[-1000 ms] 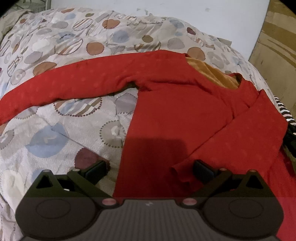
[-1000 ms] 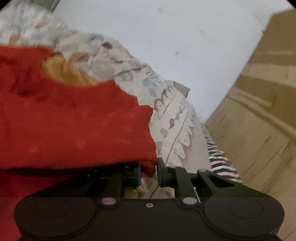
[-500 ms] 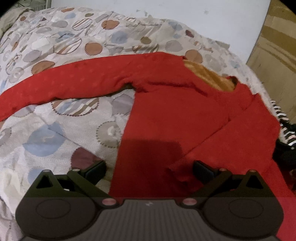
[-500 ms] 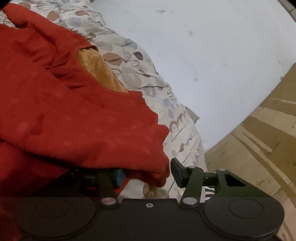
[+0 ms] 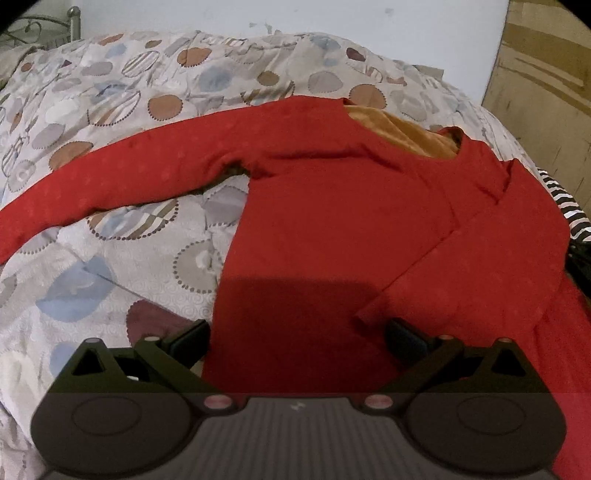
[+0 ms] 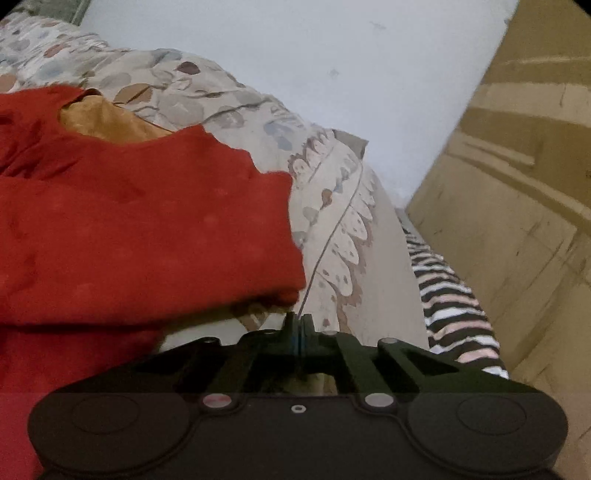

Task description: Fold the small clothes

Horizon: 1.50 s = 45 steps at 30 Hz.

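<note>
The left gripper point(image 5: 297, 338) hangs with its two fingers spread wide, nothing pinched between them. One fingertip point(image 5: 190, 336) sits at the shirt's left edge, over the bedspread; the other point(image 5: 404, 338) sits just below the cuff of the folded-in sleeve point(image 5: 480, 266). Between them lies the lower body of the red shirt point(image 5: 332, 229), in the gripper's own shadow.

The right gripper point(image 6: 298, 325) has its fingers pressed together, pad to pad, and I see no cloth between them. Its closed tips point at the bedspread just beside the shirt's folded shoulder edge point(image 6: 280, 236), which lies a little up and to the left of them, apart from the tips.

The shirt is spread flat on the patterned bedspread point(image 5: 110, 266). One long sleeve point(image 5: 122, 181) stretches out to the left across the bed; the opposite sleeve is folded diagonally over the body, its cuff near the middle. An orange lining point(image 5: 402, 134) shows at the open neckline at the far end.

A black-and-white striped cloth point(image 6: 450, 306) lies at the bed's right edge, near the shirt's shoulder. Beyond the bed stands a pale wall point(image 6: 295, 55), with a brown wooden panel point(image 6: 517, 184) to the right. A bit of metal bed frame point(image 5: 74, 22) shows at the far left corner.
</note>
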Each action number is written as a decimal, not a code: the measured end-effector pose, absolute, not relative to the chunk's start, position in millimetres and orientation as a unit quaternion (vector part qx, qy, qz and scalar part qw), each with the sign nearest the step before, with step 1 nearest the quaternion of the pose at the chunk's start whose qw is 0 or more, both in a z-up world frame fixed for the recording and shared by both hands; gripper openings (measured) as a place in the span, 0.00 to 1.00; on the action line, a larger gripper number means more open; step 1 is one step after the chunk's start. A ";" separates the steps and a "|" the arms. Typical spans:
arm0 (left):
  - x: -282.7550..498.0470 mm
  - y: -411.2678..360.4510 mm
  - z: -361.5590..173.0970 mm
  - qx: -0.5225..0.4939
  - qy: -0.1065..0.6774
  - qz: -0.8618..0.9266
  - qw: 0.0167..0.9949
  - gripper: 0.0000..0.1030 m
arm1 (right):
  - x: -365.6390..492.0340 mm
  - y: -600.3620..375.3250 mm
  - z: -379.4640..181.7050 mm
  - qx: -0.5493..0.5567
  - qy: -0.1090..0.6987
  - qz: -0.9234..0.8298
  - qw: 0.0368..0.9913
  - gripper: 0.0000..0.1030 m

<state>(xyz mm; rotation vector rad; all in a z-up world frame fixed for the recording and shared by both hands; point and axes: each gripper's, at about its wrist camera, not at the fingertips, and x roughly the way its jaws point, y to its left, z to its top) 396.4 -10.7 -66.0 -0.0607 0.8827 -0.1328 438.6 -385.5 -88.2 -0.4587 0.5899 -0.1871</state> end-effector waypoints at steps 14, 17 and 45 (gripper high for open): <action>391.4 -13.1 -64.6 -0.033 0.420 -0.071 0.904 0.99 | 442.7 -390.7 -45.9 -0.167 0.189 -0.149 0.956 0.97; 391.3 -17.9 -65.9 -0.019 0.419 -0.068 0.905 0.99 | 465.1 -380.7 -57.6 -0.187 0.182 -0.107 0.959 0.99; 404.1 73.3 -37.0 -0.186 0.375 -0.006 0.908 1.00 | 415.5 -342.9 -22.7 -0.168 0.221 -0.114 0.954 0.99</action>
